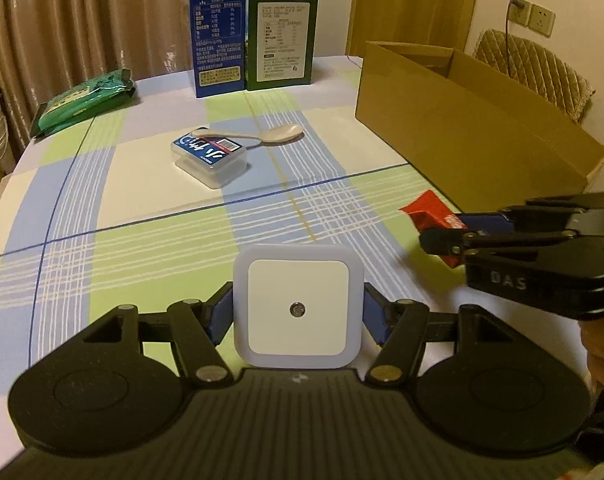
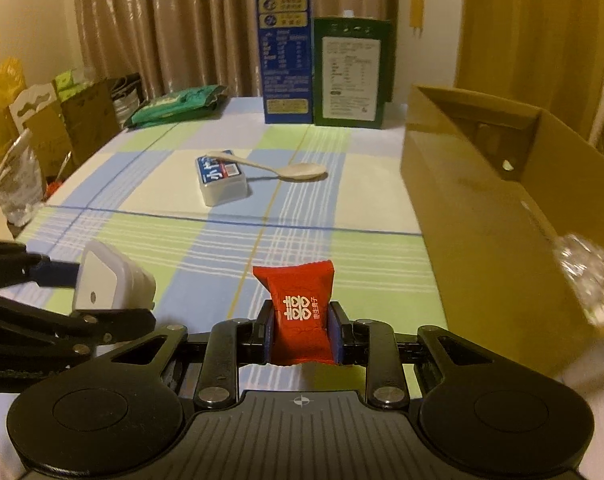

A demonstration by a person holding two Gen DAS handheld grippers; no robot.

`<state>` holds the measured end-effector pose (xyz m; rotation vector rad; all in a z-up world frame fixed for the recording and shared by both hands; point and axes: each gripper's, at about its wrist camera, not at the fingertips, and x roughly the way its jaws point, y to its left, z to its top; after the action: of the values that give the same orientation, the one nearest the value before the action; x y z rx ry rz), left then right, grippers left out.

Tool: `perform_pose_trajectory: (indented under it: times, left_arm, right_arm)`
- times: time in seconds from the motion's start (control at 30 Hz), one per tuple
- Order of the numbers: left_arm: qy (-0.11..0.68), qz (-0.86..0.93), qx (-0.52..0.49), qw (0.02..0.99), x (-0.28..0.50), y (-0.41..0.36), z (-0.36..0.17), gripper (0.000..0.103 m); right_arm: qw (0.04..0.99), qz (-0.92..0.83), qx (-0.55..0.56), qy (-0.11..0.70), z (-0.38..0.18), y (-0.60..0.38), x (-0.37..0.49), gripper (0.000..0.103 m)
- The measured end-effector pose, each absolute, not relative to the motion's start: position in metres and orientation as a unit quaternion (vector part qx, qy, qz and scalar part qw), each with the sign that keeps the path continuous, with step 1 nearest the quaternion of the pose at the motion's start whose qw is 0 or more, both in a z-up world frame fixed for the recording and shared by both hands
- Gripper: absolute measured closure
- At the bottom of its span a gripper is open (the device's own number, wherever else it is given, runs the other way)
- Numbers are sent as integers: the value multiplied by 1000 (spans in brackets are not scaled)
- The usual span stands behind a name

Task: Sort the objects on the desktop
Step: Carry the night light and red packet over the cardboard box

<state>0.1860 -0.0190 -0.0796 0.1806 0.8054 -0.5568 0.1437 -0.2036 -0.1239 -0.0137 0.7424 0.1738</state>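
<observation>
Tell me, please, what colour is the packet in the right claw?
Red with white print, clearest in the right wrist view: packet.

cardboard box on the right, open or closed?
Open. The cardboard box has no lid over it; its inner walls and a flap show from above. Contents cannot be told from here.

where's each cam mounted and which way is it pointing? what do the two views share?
Left wrist: on the left gripper, looking forward over the table; its fingers clamp a white night light; the right gripper enters from the right.
Right wrist: on the right gripper, facing the same way; its fingers clamp a red packet; the left gripper enters from the left.
Shared: spoon, cardboard box, both held items.
</observation>
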Motion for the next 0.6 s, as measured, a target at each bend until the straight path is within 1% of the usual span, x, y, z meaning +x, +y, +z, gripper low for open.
perform_pose_trajectory:
  times: [0.23, 0.6]
  left_arm:
    - [390, -254, 61, 883, 155, -23, -64, 43]
    - [379, -243, 35, 892, 114, -42, -24, 43]
  right_arm:
    - [936, 79, 11, 343, -90, -219, 116, 79]
    - [951, 49, 23, 305, -41, -254, 77, 79]
